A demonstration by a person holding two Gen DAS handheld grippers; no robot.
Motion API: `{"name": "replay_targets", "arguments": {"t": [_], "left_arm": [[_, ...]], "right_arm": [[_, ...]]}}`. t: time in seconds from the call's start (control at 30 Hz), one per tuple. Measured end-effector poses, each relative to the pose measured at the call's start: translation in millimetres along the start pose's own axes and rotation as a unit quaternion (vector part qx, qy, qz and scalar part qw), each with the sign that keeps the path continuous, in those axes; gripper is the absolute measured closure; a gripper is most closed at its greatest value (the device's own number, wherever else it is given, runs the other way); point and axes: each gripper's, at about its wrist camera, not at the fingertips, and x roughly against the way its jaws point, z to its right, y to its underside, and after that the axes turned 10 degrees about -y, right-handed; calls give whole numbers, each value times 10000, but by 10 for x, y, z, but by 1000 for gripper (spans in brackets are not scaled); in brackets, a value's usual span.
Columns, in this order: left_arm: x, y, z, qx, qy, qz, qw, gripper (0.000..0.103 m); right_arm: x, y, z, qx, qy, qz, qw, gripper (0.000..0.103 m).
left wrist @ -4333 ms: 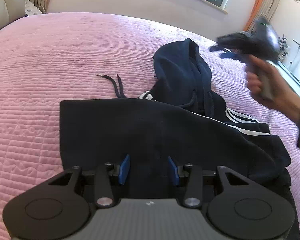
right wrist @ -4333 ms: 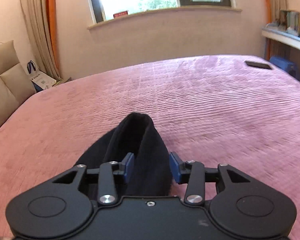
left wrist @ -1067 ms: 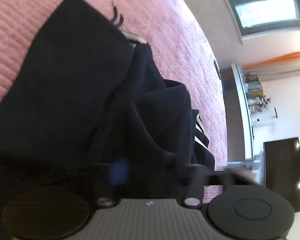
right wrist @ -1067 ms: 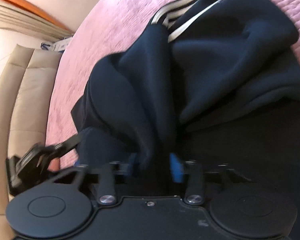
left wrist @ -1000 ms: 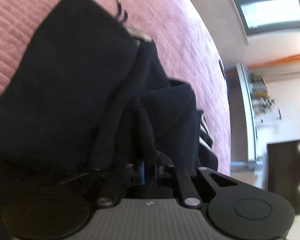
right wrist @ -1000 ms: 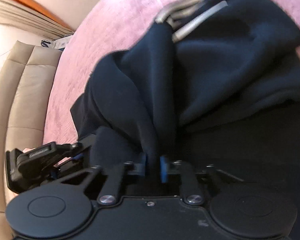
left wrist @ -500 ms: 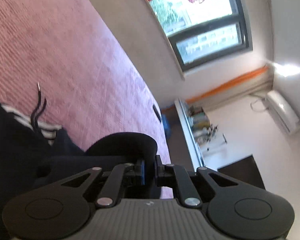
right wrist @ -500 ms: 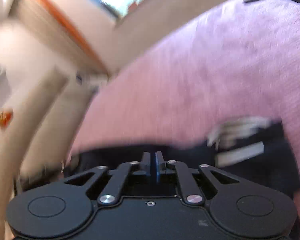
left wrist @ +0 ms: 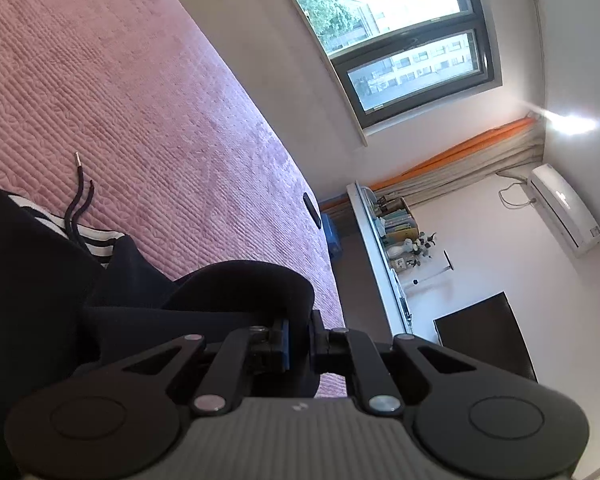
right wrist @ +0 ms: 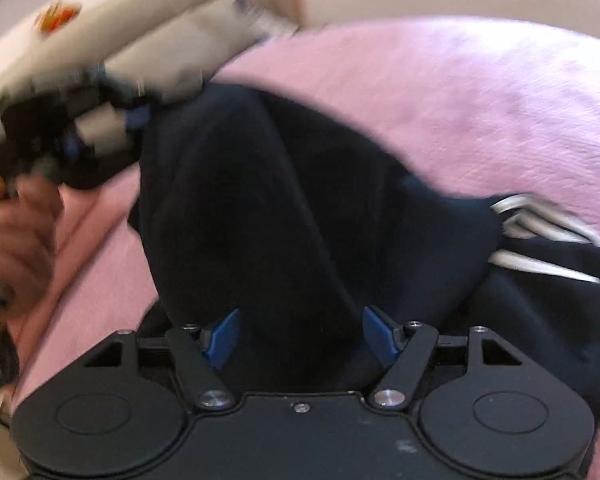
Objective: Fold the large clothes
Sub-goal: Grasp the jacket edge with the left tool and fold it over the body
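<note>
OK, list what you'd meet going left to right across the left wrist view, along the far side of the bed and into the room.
Drawstring tips → small dark flat object at the bed's edge → shelf with books and a vase → dark cabinet → air conditioner.

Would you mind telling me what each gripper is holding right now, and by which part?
The left gripper is shut on a bunched fold of the dark navy white-striped garment. The right gripper is open, holding nothing.
</note>
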Motion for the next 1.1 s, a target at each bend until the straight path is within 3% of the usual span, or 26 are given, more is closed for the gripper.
{"name": "replay_targets", "arguments": {"t": [0.17,0.2,0.23,0.3,0.5,0.63,0.73,0.83,0.93,1.0,1.03,1.1], "left_arm": [[4,16,5,-188,-22,-43,9998,93],[2,16,-8,-203,-16,-52,9998,93],[-1,13,-20,-215,-28,-65,9997,93],[-1,-5,-50,-220,-85,-41,9997,93],[-165,-133,-127,-2,51,-45,10000,93],[-329,-155,-40,-193,108,-82,9997,92],[-346,-66,-96,-475,69,-62,9988,92],[-228,215,-268,-891,-168,-274,9955,90],[-42,697,-552,-1247,-808,-815,9855,89],[77,1042,-803,-1218,-1379,-1365,9734,91],[156,1197,-917,-1184,-1627,-1619,9661,91],[311,1352,-1018,-1101,-1913,-1816,9583,91]], "right_arm": [[-212,-80,164,104,-168,74,9998,23],[-277,-72,163,224,-266,46,9994,51],[-314,-67,142,356,-214,52,9991,97],[-275,-78,111,628,-134,-50,9979,98],[477,-385,166,1117,840,807,9869,98],[751,-636,181,1354,1441,1417,9700,98],[751,-514,102,1646,1725,1541,9589,98],[540,-74,10,2111,1920,1109,9520,98],[436,531,-73,2114,1726,505,9607,96],[328,888,-90,2101,1631,-93,9639,94],[284,1020,-73,1985,1511,-452,9673,81],[325,1201,-28,1572,1287,-944,9746,73]]}}
